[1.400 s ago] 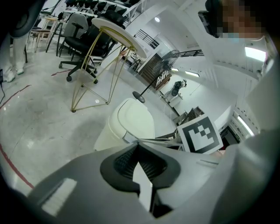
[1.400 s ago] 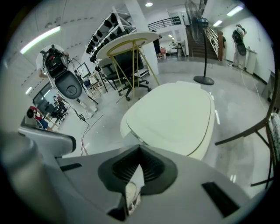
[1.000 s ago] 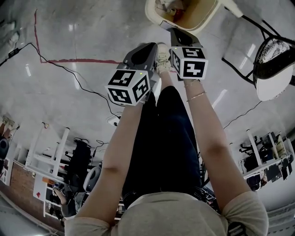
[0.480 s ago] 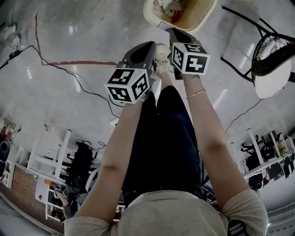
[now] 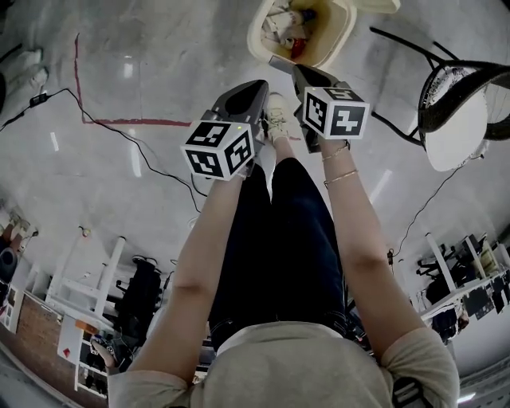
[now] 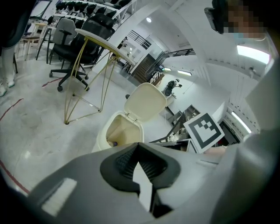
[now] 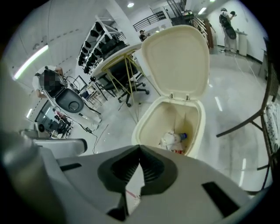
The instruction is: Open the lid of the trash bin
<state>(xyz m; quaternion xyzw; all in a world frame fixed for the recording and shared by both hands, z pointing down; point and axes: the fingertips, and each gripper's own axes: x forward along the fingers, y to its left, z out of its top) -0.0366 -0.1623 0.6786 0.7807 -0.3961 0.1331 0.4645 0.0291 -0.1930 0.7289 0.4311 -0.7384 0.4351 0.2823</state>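
The cream trash bin (image 5: 258,36) stands on the floor at the top of the head view, its lid (image 5: 378,6) swung up and back. In the right gripper view the lid (image 7: 176,59) stands upright over the open bin (image 7: 146,124), and trash (image 7: 173,140) lies inside. My right gripper (image 5: 280,64) is shut and empty, its tip just short of the bin's near rim. My left gripper (image 5: 261,84) is shut too, a little farther back and to the left. In the left gripper view the bin (image 6: 117,131) sits beyond the closed jaws (image 6: 139,144).
A black-framed chair (image 5: 451,119) stands right of the bin. A red tape line (image 5: 135,122) and a black cable (image 5: 147,155) cross the floor at left. A gold-legged table (image 6: 87,70) and office chairs (image 6: 65,35) stand beyond. The person's shoe (image 5: 279,119) is below the grippers.
More of the open bin has come into the head view and it sits lower in the picture. Both grippers stay shut and hold nearly the same place before it.
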